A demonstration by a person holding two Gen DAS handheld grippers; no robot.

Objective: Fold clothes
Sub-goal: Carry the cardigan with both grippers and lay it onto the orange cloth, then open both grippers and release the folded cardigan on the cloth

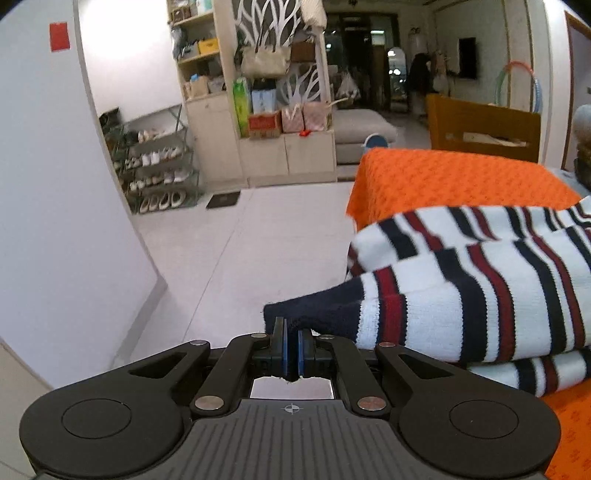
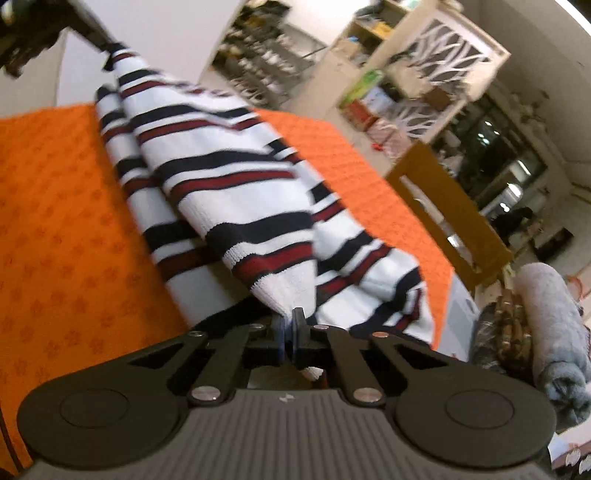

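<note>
My left gripper (image 1: 291,334) is closed on the navy cuff end of the striped sweater (image 1: 480,288); a little dark fabric shows between the blue pads (image 1: 283,347) and pokes out behind them. From that pinch the sweater runs away to the gripper's right, its white, navy and red bands lying in stacked folds.

My right gripper (image 2: 291,326) is closed on a white edge of the same striped sweater (image 2: 229,184). From this grip the knit rises as a taut, narrowing band to the far corner, where the left gripper (image 2: 94,35) clamps it. The picture is motion-blurred, so I cannot read finer detail of the weave.

The landmark is the counter under an orange cloth (image 1: 443,181). The lower layers of the sweater rest on this orange cloth (image 2: 55,221), while the band stretched between my two grippers hangs above it. In the right wrist view a sleeve lies toward the cloth's far edge.

Beyond the counter stands a wooden chair (image 1: 484,129). Beside the counter's end sits a rolled grey blanket (image 2: 554,325). Farther off, past the counter's left side, a shoe rack (image 1: 155,162) and a shelving unit (image 1: 255,92) stand on the tiled floor (image 1: 236,251).
</note>
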